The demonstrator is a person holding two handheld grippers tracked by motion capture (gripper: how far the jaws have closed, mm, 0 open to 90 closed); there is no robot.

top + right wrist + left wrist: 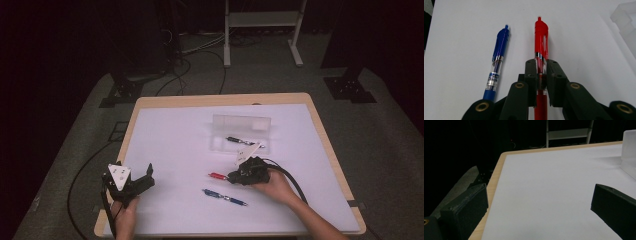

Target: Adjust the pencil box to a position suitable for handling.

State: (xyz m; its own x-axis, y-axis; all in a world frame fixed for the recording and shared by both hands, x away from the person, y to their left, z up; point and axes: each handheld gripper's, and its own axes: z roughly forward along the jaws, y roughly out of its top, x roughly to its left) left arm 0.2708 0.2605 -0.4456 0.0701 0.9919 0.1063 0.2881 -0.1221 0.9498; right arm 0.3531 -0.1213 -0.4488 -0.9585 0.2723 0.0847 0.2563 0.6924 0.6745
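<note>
Between the pads of the right tool (541, 75) sits the red pen (541, 40), pinched at mid-barrel while it lies flat on the worktop (170, 135), its clicker end pointing away from the hand. Just beside the red pen, on the side nearer the person, lies the blue pen (225, 197), loose and untouched. Beyond the red pen, toward the far edge of the worktop, stands the clear plastic case (241, 132) with its lid up, and a black pen (239, 141) rests inside it already. Well apart from the red pen, at the worktop's near left corner, the left tool (142, 176) hangs with its jaws spread wide and nothing between them.

Judging by this layout, the work is putting pens into the case: one looks stowed, the red one is gripped but not yet lifted, and the blue one remains to be fetched. Carrying the red pen to the case seems the next step.
</note>
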